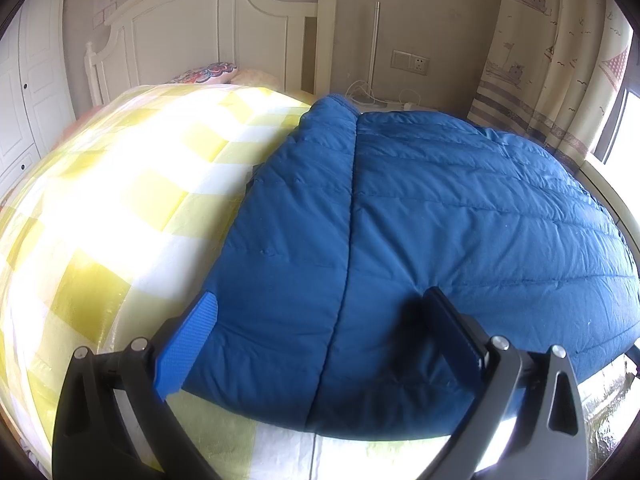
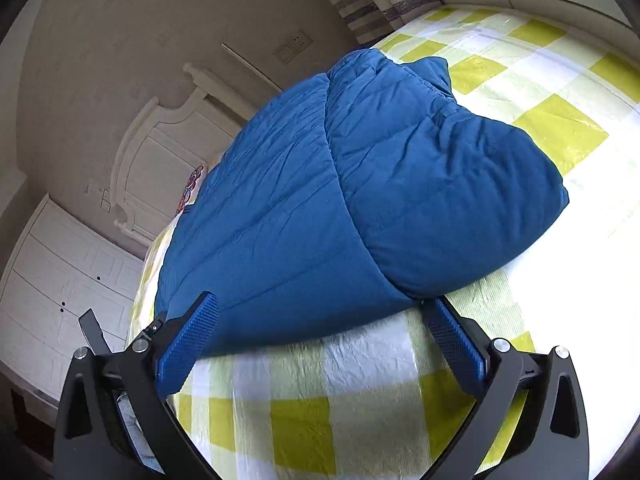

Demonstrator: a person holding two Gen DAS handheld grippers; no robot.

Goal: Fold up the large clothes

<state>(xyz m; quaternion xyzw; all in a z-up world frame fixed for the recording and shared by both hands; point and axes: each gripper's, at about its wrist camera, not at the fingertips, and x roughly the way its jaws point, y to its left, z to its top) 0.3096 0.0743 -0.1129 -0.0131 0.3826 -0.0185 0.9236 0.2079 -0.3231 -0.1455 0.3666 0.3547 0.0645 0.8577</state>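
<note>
A blue quilted down jacket [image 1: 420, 240] lies folded on the bed, one side lapped over along a lengthwise seam. It also shows in the right wrist view [image 2: 340, 200], with a puffy folded part on its right side. My left gripper [image 1: 324, 304] is open and empty, hovering just above the jacket's near edge. My right gripper [image 2: 320, 312] is open and empty, its fingers on either side of the jacket's near edge, apart from it.
The bed has a yellow and white checked cover [image 1: 120, 200], also seen in the right wrist view [image 2: 540, 120]. A white headboard [image 1: 208, 28] and a patterned pillow [image 1: 208, 72] are at the far end. A curtain [image 1: 552, 60] hangs on the right, white wardrobe doors [image 1: 28, 88] on the left.
</note>
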